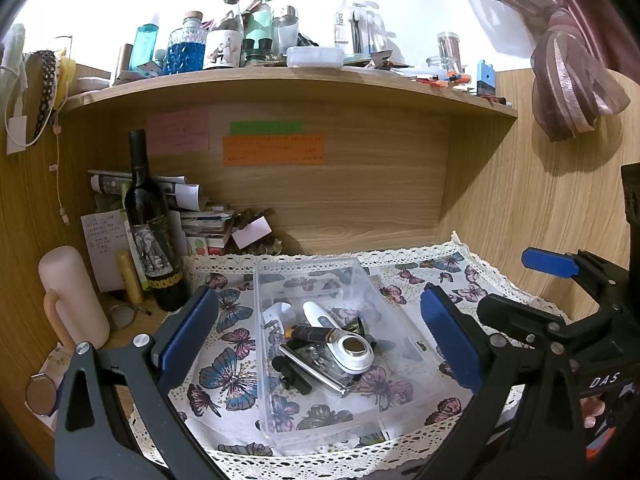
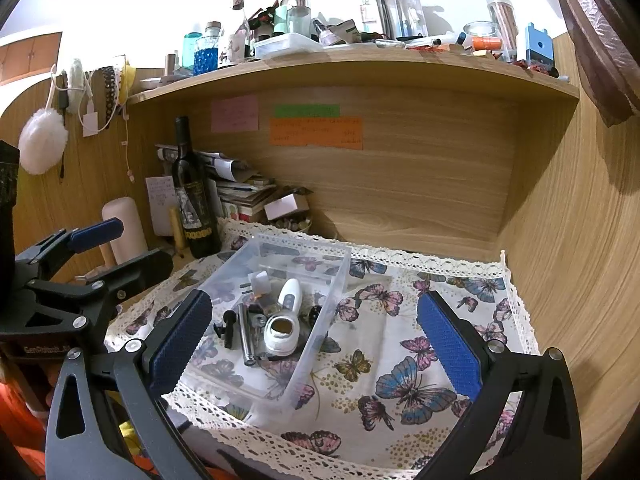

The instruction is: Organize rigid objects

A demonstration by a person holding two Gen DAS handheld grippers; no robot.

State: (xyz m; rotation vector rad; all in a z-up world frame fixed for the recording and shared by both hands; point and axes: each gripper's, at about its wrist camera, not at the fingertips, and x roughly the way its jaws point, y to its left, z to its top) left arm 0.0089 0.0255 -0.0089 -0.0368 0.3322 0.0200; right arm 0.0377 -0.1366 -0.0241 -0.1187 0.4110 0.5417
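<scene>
I have the left gripper (image 1: 320, 340) wide open, empty; the clear plastic bin (image 1: 404, 320) of small items sits between its fingers. Right gripper (image 2: 316, 344) likewise spread, empty; the bin lies against its left finger on the butterfly cloth (image 2: 400, 360).

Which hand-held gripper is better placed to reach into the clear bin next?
Left, probably. The left hand-held gripper is open and frames the clear bin; the right hand-held gripper, also open, has it off to its left.
</scene>
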